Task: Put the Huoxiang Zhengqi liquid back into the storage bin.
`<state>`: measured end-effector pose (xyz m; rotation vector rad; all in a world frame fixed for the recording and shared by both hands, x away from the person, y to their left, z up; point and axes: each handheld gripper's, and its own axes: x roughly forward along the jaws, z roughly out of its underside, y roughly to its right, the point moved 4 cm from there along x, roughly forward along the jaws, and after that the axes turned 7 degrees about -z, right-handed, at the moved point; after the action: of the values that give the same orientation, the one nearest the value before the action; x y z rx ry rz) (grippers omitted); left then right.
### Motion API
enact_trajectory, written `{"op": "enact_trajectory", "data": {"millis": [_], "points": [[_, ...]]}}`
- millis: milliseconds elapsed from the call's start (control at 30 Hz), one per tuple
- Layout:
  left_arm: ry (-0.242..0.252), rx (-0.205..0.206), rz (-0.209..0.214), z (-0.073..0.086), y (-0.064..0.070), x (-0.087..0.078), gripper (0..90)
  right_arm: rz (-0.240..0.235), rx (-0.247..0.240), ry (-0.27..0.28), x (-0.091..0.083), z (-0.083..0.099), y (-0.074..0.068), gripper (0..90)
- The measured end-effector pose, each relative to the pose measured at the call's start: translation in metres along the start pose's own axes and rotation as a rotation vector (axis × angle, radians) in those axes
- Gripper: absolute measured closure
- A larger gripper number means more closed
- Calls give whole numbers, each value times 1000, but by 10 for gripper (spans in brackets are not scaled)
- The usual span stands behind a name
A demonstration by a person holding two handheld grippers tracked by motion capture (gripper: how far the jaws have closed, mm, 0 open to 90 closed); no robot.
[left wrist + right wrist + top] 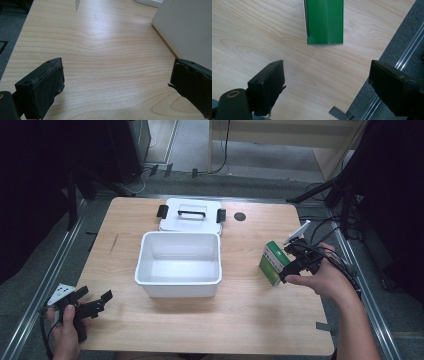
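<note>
Green box [272,262] upright, long axis vertical.

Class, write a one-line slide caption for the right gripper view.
Open right gripper approaching a green box on the wooden table.

Light wood table [240,320]. On it: open white tub [178,264] mid-table, just right of the left gripper's fingers [42,85]; its lid [190,215] behind; green box [273,262] standing ahead of the right gripper's fingers [268,85].
</note>
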<state>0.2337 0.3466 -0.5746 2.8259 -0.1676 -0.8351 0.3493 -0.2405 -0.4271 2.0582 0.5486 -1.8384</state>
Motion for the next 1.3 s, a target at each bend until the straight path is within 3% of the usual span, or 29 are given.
{"op": "enact_trajectory", "data": {"millis": [200,567,733,800,933,1233,1300], "points": [[0,-1,1,0,0,0,0,6,-21,-10,-1,-17,-3,146],[-1,-1,2,0,0,0,0,-5,-28,24,1,-46,-5,230],[-1,0,3,0,0,0,0,-18,-42,33,9,-56,-3,302],[-1,0,3,0,0,0,0,-5,-53,42,10,-59,-2,382],[0,-1,3,0,0,0,0,15,-69,50,14,-61,-2,406],[-1,0,3,0,0,0,0,-59,-36,79,25,-55,1,608],[-1,0,3,0,0,0,0,-60,-49,89,26,-55,1,637]]}}
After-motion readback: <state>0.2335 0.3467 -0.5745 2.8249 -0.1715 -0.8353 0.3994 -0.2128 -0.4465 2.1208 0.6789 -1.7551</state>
